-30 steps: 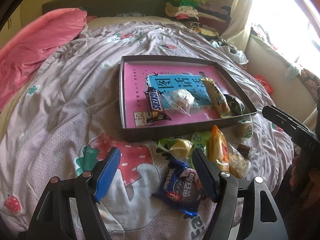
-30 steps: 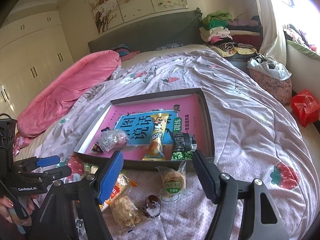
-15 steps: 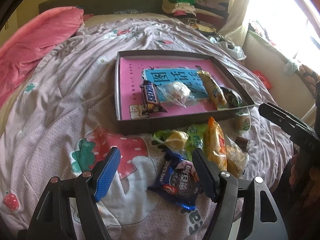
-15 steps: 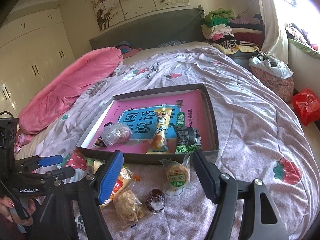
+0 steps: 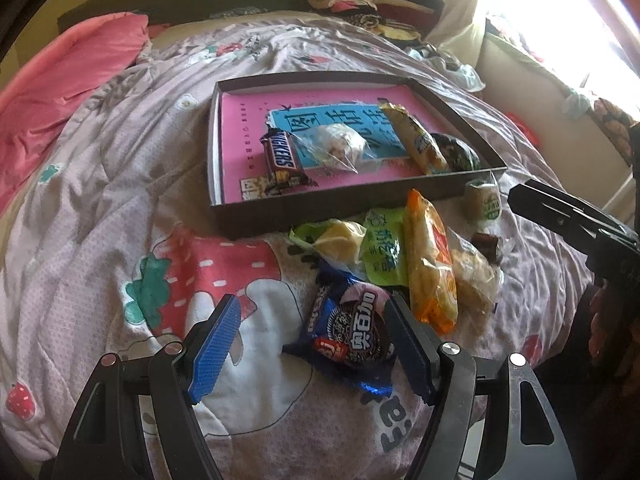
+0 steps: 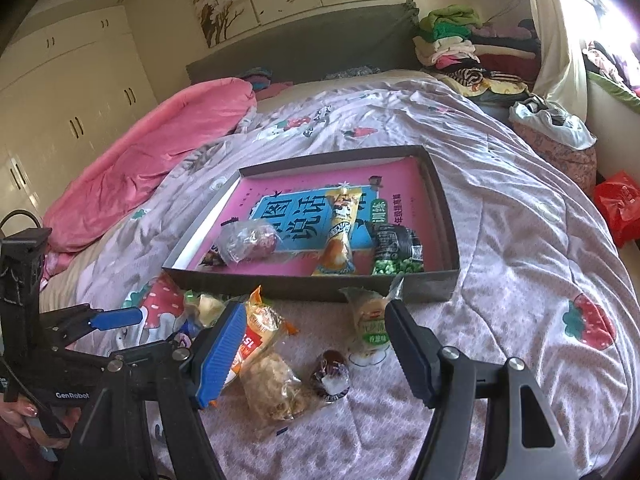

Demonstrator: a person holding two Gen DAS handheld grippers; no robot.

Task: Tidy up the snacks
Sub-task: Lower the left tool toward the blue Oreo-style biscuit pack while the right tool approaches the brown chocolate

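Oreo pack (image 5: 351,336) on the quilt (image 5: 100,240): light, crinkly foil, cookies prob. brittle. Pinch across mid-width, gently. Left gripper (image 5: 312,344) jaws spread, straddling it; right gripper (image 6: 312,348) jaws spread, empty.

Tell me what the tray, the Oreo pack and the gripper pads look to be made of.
Tray: looks like matte dark cardboard, with thin straight walls and folded corners; probably a box lid.
Oreo pack: glossy plastic film, with crinkles, glare and a crimped end.
Pads of the left gripper: one blue pad is finely ribbed and matte, likely rubber or soft plastic; the frame behind it is hard black plastic, possibly metal.
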